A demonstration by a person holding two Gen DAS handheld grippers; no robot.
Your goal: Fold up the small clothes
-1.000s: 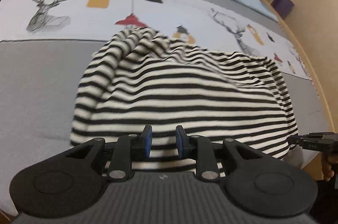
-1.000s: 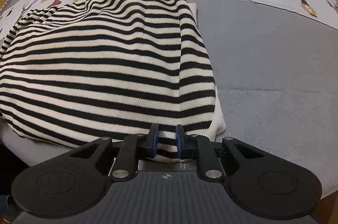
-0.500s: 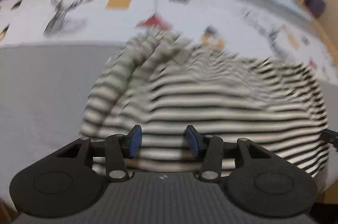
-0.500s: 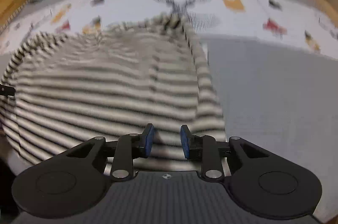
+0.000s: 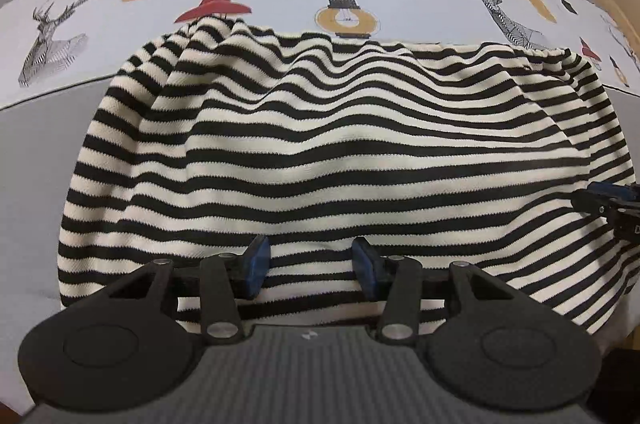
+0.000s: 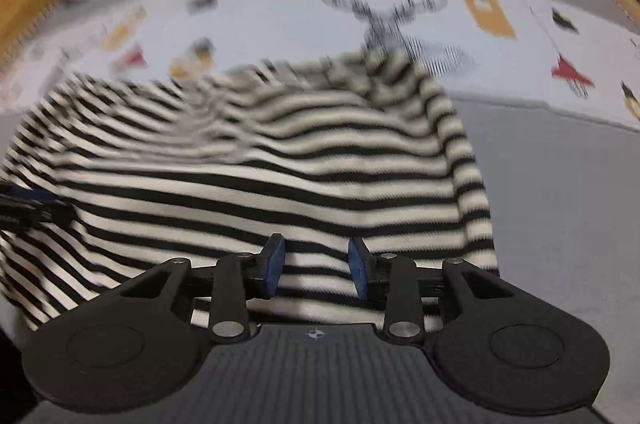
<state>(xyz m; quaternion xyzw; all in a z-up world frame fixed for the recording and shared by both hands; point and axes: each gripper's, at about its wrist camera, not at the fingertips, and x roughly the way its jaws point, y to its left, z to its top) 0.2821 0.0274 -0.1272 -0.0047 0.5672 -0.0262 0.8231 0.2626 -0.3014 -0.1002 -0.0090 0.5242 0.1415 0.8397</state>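
With the left gripper (image 5: 311,266) half open, empty, and the right gripper's (image 6: 316,266) jaws opening, nothing pinched, the striped garment (image 5: 340,160) lies unrestrained. Its bunched fold at 11 o'clock could spring back, and the near hem at 6 o'clock may snag a fingertip.

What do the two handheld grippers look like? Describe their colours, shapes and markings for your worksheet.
Both look alike. The left gripper and right gripper have black linkage arms with silver pivot pins, two round black discs at the sides, blue pads on the fingertips, and a ribbed grey body bearing a small white mark.
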